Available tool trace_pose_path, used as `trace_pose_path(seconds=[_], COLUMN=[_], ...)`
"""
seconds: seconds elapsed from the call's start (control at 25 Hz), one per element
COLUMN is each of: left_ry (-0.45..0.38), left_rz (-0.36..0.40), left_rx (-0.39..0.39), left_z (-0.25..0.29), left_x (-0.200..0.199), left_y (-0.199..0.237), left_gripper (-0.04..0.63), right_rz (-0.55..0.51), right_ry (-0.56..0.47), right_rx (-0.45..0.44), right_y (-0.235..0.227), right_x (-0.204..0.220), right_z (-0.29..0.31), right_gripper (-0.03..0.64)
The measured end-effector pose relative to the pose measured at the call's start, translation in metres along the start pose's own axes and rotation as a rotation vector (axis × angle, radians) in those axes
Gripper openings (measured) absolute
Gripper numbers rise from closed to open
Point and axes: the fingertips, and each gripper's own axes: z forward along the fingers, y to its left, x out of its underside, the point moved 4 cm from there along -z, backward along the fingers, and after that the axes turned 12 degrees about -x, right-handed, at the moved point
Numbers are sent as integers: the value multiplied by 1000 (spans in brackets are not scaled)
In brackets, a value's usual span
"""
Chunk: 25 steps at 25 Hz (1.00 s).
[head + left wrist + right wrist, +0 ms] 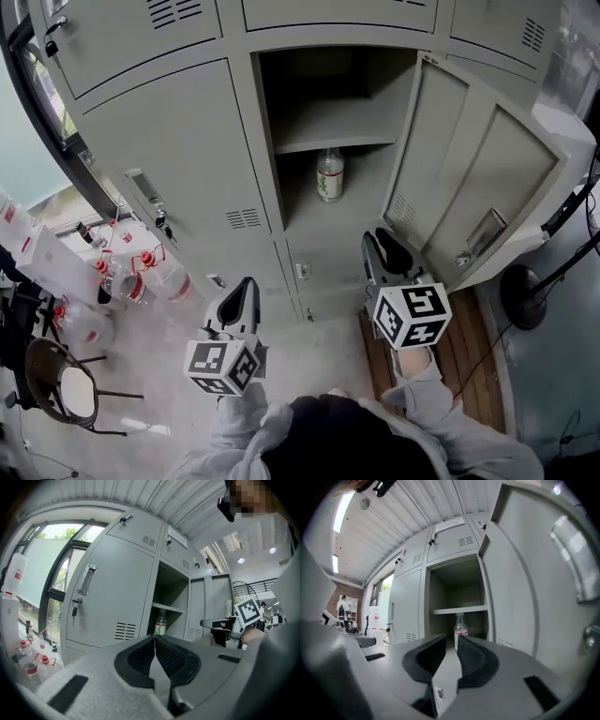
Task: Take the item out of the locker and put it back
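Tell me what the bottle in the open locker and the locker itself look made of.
Bottle: probably clear plastic, with a see-through body and neck and a printed green-and-white label band. Locker: painted sheet metal, it seems, with smooth matte grey-beige panels, stamped vent slots and thin folded door edges.

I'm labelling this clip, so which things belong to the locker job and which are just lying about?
Job: the bottle standing in the open locker, its door, the left claw, the right claw.
Lying about: the jugs, the chair, the shut locker.
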Motion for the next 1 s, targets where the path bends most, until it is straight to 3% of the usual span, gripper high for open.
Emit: trace_pose_path(seconds=[0.08, 0.32, 0.56, 1.0], left_ry=[0, 31, 50, 88], left_rz=[-8, -19, -2, 5], left_rx=[15, 57, 102, 133], left_z=[-2, -17, -36, -51], left_x=[1, 7, 20, 36], left_y=[2, 12, 20, 18], left_gripper=[9, 9, 9, 9], right_rz=[1, -19, 24, 71], right_ry=[22, 134, 73, 56], right_rx=[25, 62, 139, 162], right_y=[4, 27, 44, 55], right_x=[11, 49, 50, 52], right_z=[-25, -67, -88, -99], right_gripper=[0, -1, -2, -2])
